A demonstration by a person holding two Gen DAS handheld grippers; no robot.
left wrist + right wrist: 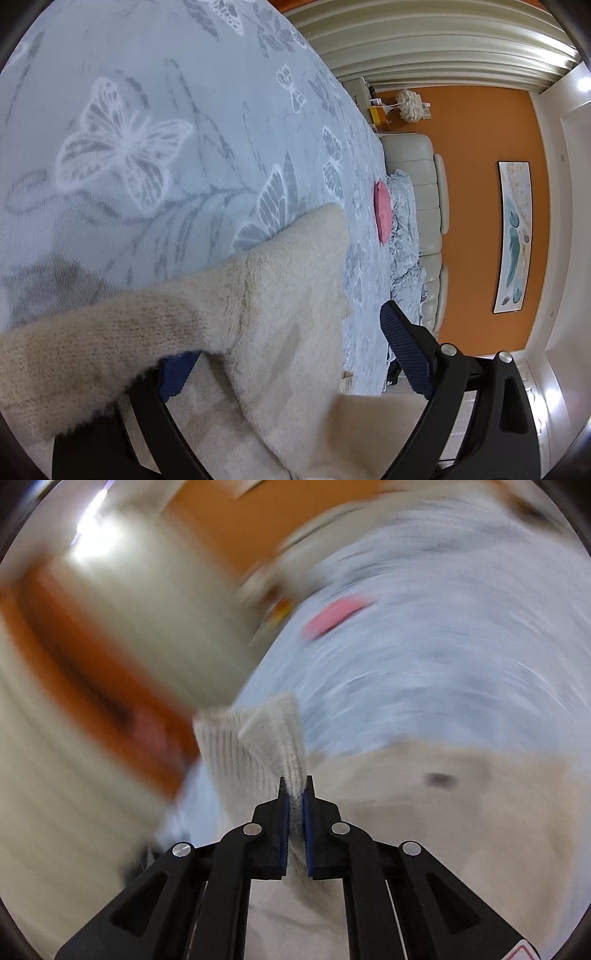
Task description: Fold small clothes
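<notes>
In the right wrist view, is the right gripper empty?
No: the right gripper has its blue-padded fingers pinched shut on a ribbed edge of the cream knitted garment.

Right hand-held gripper point(295, 786) clamped; left point(280, 354) spread.

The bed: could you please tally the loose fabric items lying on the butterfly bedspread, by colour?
Cream: 1, the knit garment, draped over the left gripper and pinched by the right gripper
Pink: 1, the folded item
Total: 2
</notes>
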